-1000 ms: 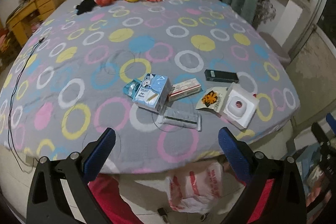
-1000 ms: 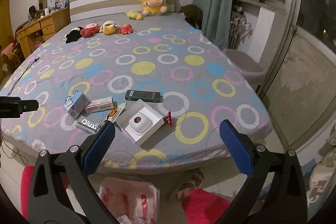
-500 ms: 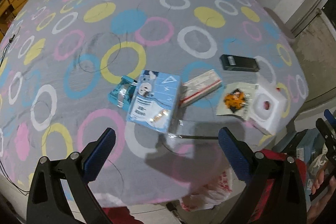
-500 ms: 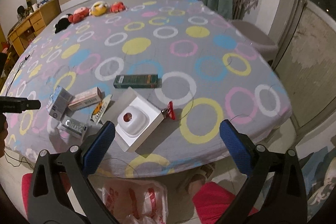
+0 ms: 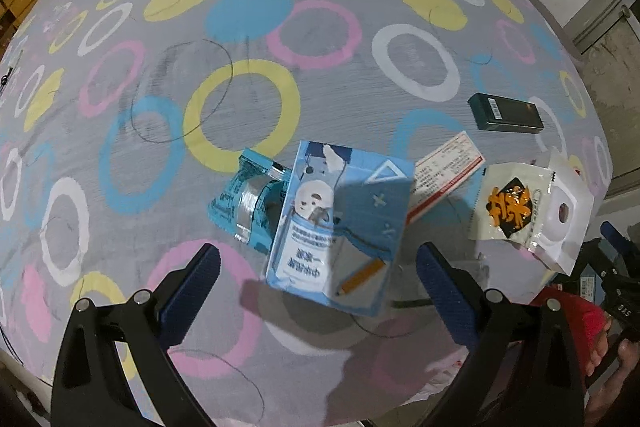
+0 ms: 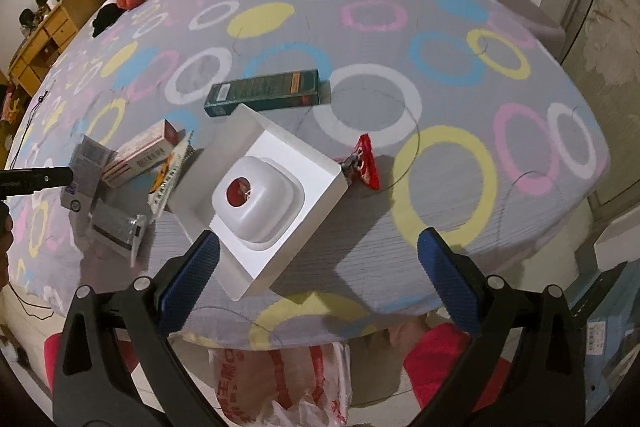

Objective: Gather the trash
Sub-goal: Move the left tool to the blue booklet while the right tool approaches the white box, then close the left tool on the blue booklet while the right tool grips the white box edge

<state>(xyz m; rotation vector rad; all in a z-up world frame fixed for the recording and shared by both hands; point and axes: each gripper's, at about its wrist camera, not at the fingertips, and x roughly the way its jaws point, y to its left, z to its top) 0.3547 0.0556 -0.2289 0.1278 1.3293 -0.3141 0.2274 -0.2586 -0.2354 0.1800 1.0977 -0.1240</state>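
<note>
Here we see the trash lying in a loose row near the foot edge of the bed (image 5: pixel 248 39), on its grey ring-patterned sheet. A white open box (image 6: pixel 260 195) holds a moulded white insert with a small red item in its round well. Beside it lie a white sachet with an orange-and-black logo (image 5: pixel 510 207), a red-striped white carton (image 5: pixel 444 173), a dark green carton (image 6: pixel 264 91) and a small red wrapper (image 6: pixel 364 163). A light blue box (image 5: pixel 340 223) leans over a crumpled blue packet (image 5: pixel 244 201). On the floor below the bed edge stands a white plastic bag with red print (image 6: pixel 288 383), mouth open.

Our left gripper (image 5: pixel 318 277) hovers just above the blue box, fingers spread wide and empty. Our right gripper (image 6: pixel 318 263) hangs over the white box, fingers likewise wide, grasping nothing.
</note>
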